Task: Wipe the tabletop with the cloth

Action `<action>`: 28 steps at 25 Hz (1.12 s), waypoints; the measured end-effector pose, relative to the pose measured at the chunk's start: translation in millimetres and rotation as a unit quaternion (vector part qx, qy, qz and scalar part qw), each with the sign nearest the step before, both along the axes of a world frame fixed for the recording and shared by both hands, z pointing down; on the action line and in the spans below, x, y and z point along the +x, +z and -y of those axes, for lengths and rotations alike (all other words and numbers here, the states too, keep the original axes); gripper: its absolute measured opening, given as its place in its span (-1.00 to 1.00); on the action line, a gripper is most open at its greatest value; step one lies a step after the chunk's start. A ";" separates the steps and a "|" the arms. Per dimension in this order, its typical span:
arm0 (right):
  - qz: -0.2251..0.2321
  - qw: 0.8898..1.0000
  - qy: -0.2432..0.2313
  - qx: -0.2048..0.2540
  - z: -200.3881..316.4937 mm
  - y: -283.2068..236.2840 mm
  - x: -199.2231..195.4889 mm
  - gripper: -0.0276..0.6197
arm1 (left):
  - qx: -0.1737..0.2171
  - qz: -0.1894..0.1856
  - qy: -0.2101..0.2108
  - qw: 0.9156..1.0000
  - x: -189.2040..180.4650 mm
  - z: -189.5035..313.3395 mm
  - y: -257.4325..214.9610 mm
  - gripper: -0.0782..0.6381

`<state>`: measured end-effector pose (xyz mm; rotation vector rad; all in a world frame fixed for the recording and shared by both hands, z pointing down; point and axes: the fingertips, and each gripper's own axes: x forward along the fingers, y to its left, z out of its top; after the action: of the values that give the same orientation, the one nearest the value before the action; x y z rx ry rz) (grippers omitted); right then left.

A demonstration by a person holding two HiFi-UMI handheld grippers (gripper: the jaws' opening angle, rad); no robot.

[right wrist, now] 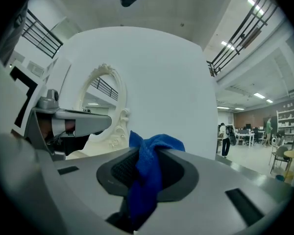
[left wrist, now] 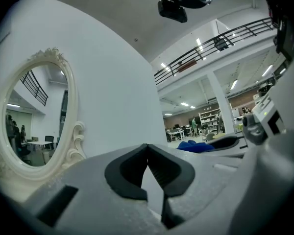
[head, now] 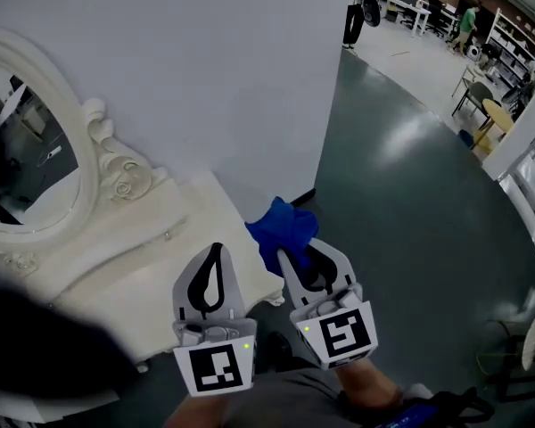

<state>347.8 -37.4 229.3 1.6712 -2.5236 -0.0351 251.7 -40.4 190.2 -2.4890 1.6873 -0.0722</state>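
Observation:
A blue cloth (head: 283,227) is bunched up between the jaws of my right gripper (head: 287,255), which is shut on it just off the right end of the white tabletop (head: 134,243). In the right gripper view the cloth (right wrist: 148,173) hangs down between the two pads. My left gripper (head: 218,250) hovers over the tabletop's near right corner, its jaws shut with nothing between them. In the left gripper view the left gripper (left wrist: 147,147) points at the white wall, with the blue cloth (left wrist: 196,146) to its right.
An ornate white oval mirror (head: 36,150) stands at the back left of the dressing table against a white partition wall (head: 223,69). The dark grey floor (head: 401,203) opens to the right. Chairs and a round table (head: 490,110) stand far off at the right.

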 end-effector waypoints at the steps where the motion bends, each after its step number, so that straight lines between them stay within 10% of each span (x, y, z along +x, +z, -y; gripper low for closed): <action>1: -0.001 1.000 -0.006 -0.002 -3.0 -0.6 -4.4 -0.64 | 0.000 0.004 -0.005 1.000 -2.1 -4.3 -0.4 -0.74; 28: 0.001 0.996 -0.086 0.011 -4.0 -9.1 -54.7 -0.65 | -0.005 0.017 -0.079 0.997 -49.4 -20.7 2.4 -0.74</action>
<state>293.1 -33.3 220.1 1.4566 -2.6708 -0.0772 202.3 -19.7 192.6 -2.3427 1.8719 -0.1386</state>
